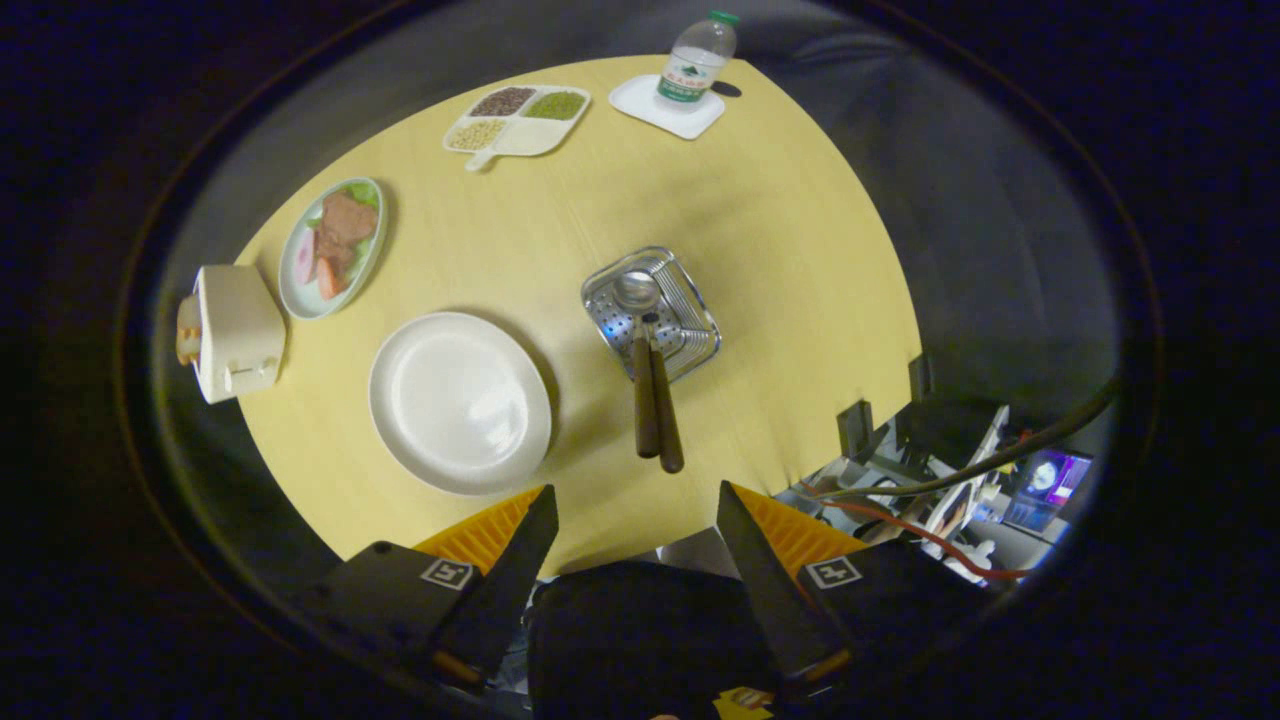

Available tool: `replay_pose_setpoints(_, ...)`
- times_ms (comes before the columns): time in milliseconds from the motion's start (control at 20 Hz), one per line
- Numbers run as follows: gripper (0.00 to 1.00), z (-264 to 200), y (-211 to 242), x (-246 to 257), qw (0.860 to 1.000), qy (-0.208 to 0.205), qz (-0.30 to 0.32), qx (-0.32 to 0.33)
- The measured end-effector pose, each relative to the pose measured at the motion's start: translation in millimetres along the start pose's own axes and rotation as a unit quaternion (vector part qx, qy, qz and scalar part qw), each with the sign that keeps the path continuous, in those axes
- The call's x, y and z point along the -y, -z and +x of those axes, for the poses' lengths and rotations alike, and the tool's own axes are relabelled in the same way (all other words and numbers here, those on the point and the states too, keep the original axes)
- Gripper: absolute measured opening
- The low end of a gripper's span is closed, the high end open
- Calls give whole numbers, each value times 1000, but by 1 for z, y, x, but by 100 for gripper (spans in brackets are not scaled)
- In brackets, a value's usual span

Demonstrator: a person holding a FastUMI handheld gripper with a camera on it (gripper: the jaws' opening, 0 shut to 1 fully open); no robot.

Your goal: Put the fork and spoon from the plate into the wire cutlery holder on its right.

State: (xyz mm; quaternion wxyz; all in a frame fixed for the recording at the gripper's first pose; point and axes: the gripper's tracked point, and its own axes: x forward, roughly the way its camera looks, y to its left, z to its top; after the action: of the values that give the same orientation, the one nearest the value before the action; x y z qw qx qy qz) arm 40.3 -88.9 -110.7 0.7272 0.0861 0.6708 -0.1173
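1. Gripper (635, 515) at bottom centre of the frame, high above the table (780, 250). Fingers spread wide, released, grasping nothing; bare tabletop shows between the tips.
2. Holder (690, 310), a wire basket, sits at mid-frame, just beyond the fingers and slightly right of centre.
3. Spoon (643, 385) stands in the holder, bowl down inside the basket, brown handle leaning out over the near rim toward the fingers.
4. Fork (665, 410) lies alongside the spoon, handle touching the spoon's handle and reaching a little nearer the fingers. Its head is down in the basket, too small to make out clearly.
5. Plate (460, 400), white and round, lies left of the holder, near but apart from it, just ahead of the left finger. Nothing on it.
6. Toaster (235, 330) at the left edge of the table, bread in its slots.
7. Food plate (333, 245) just beyond the toaster, upper left, with meat and greens.
8. Divided tray (517, 120) of grains at the top, left of centre.
9. Bottle (697, 60) upright on a white coaster (640, 100) at the top, right of the tray.
10. Cables and gear (960, 490) beyond the table edge, lower right.
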Motion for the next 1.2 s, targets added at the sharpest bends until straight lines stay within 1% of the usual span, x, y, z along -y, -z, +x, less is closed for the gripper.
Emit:
replay_pose_setpoints(150, 100, 1, 6, -10, 998, 4, -26, 55)
replay_pose_setpoints(250, 100, 2, 1, -18, 993, 3, -37, 109)
replay_pose_setpoints(300, 100, 3, -3, -23, 989, -4, -41, 139)
replay_pose_setpoints(400, 100, 2, -13, -31, 978, -20, -41, 205)
replay_pose_setpoints(500, 100, -3, -30, -37, 957, -41, -40, 283)
replay_pose_setpoints(600, 100, -14, -46, -45, 927, -67, -50, 365)
replay_pose_setpoints(700, 100, -27, -60, -57, 891, -94, -59, 441)
replay_pose_setpoints(800, 100, -42, -63, -71, 855, -121, -62, 501)
replay_pose_setpoints(950, 100, -62, -57, -89, 806, -172, -71, 561)
replay_pose_setpoints(1000, 100, -71, -53, -94, 788, -191, -78, 580)
replay_pose_setpoints(1100, 100, -91, -46, -91, 753, -216, -76, 617)
replay_pose_setpoints(1150, 100, -98, -41, -90, 738, -228, -70, 631)
replay_pose_setpoints(1200, 100, -104, -36, -87, 726, -235, -66, 643)
